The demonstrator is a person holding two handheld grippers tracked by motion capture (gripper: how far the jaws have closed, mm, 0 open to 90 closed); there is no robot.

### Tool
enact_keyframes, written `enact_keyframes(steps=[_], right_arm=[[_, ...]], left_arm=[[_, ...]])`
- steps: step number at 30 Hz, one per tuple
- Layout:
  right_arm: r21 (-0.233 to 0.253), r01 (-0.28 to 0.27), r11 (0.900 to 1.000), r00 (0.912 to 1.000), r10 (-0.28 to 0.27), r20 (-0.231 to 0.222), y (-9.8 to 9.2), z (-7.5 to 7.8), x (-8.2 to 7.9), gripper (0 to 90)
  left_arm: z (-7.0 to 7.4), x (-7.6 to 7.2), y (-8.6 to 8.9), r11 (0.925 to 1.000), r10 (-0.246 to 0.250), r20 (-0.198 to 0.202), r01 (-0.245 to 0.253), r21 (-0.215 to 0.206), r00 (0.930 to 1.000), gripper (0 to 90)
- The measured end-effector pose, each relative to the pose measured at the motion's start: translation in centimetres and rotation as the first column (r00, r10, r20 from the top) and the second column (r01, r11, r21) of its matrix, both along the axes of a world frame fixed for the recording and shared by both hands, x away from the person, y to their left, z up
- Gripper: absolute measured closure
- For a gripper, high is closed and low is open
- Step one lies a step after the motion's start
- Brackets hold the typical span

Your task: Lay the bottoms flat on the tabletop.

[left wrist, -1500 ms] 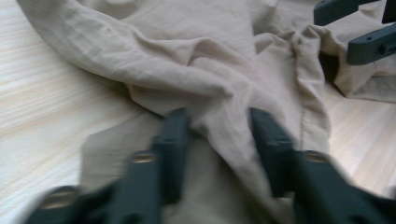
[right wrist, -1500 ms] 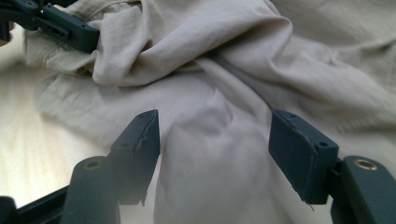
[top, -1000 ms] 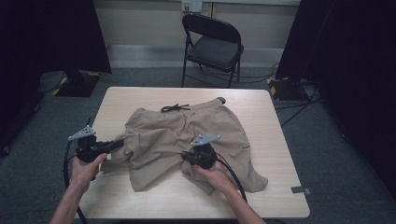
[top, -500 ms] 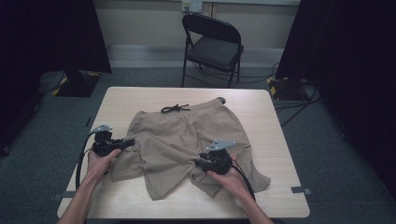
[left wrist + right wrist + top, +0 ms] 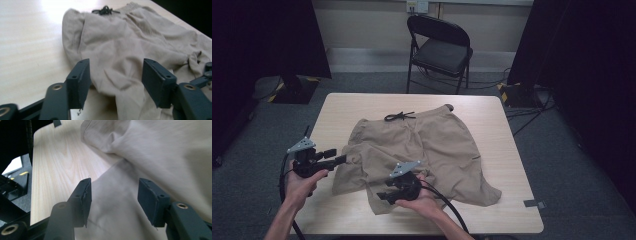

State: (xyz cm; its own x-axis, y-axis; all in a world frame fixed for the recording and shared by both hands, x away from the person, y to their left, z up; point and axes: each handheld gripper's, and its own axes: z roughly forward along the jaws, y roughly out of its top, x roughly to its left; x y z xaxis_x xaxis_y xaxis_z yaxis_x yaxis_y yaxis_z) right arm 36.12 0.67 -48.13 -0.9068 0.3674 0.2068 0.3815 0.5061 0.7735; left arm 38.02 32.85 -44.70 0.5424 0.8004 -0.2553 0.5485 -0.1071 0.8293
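Observation:
Tan shorts [image 5: 437, 142] lie crumpled on the wooden table [image 5: 502, 125], with a black drawstring [image 5: 399, 116] at the far waistband. My left gripper [image 5: 341, 159] is open at the bunched left leg. In the left gripper view, a fold of the shorts [image 5: 130, 42] runs between the spread fingers [image 5: 80, 80]. My right gripper [image 5: 383, 196] is open over the near leg hem and points left. In the right gripper view, its fingers [image 5: 152, 200] straddle flat cloth [image 5: 155, 150] next to bare table [image 5: 57, 162].
A black folding chair [image 5: 439, 50] stands beyond the table's far edge. Dark curtains flank the room, and cables run across the floor at the right [image 5: 532, 107]. Bare tabletop lies left of the shorts [image 5: 332, 120] and at the near right corner.
The right gripper has moved left and nearer, onto the near leg hem. The left gripper has edged to the shorts' left leg. The left leg is now more bunched.

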Motion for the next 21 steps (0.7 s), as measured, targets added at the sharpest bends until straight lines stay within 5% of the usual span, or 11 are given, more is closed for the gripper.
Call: enact_keyframes(steps=[6,9,10,14,21], right_arm=[[-0.034,-0.028,0.999,0.9995,0.029,0.015,2.3,-1.0,-0.2,44.2],[-0.057,-0.029,0.998,0.9992,0.031,0.027,2.6,-1.4,-0.2,55.4],[-0.067,-0.026,0.997,0.9990,0.028,0.034,2.7,-1.5,-0.3,62.9],[-0.053,-0.050,0.997,0.9966,0.053,0.062,2.4,-0.7,-1.1,89.2],[0.010,-0.098,0.995,0.9948,0.098,0.030,0.9,0.3,-2.0,90.0]], left_arm=[[-2.3,0.8,-0.3,0.9993,0.007,-0.075,-0.005,0.036,0.9972,36.0],[-2.7,1.0,0.1,0.9999,-0.003,-0.069,0.004,0.012,0.9976,65.6],[-2.6,1.1,0.3,1.0000,-0.006,-0.062,0.006,-0.006,0.9980,75.2],[-1.7,1.2,0.7,0.9990,0.002,-0.035,-0.004,-0.044,0.9994,83.3],[0.2,1.0,1.4,0.9980,0.024,-0.006,-0.025,-0.057,0.9997,84.8]])
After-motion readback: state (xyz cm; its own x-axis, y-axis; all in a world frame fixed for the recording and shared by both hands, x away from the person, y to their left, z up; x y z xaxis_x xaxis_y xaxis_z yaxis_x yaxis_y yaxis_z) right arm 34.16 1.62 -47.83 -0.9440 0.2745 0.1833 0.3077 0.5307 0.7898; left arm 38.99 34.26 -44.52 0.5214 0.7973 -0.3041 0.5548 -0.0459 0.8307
